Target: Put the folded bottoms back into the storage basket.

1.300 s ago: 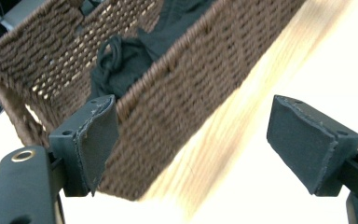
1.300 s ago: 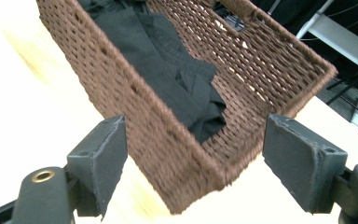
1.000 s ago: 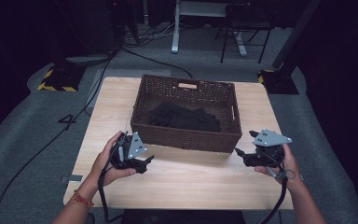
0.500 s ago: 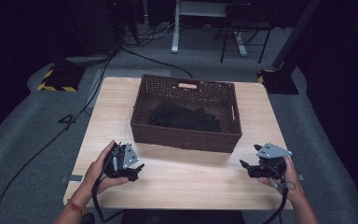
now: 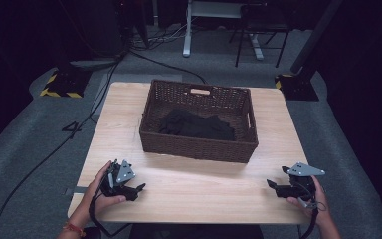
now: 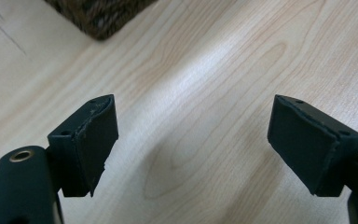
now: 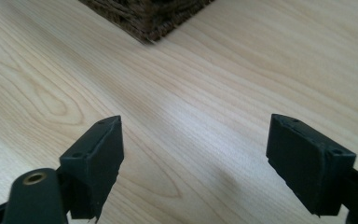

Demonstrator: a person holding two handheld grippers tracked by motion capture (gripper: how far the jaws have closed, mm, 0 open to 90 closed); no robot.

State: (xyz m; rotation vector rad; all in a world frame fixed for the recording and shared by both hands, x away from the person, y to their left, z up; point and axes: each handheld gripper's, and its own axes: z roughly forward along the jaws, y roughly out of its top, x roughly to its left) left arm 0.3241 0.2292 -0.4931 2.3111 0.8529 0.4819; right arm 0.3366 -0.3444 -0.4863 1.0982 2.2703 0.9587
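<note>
Both grippers: we are holding the left gripper (image 5: 140, 188) and right gripper (image 5: 270, 183) wide open, empty, over the near worktop (image 5: 199, 194).
Cloth: dark garment (image 5: 196, 125) is lying inside the basket (image 5: 199, 144), farther off.
Risk: we are risking snagging the wicker rim when reaching in.

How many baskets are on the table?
1. The wicker basket stands at the middle of the far half of the table, with dark cloth inside; more things may lie hidden under it.
</note>
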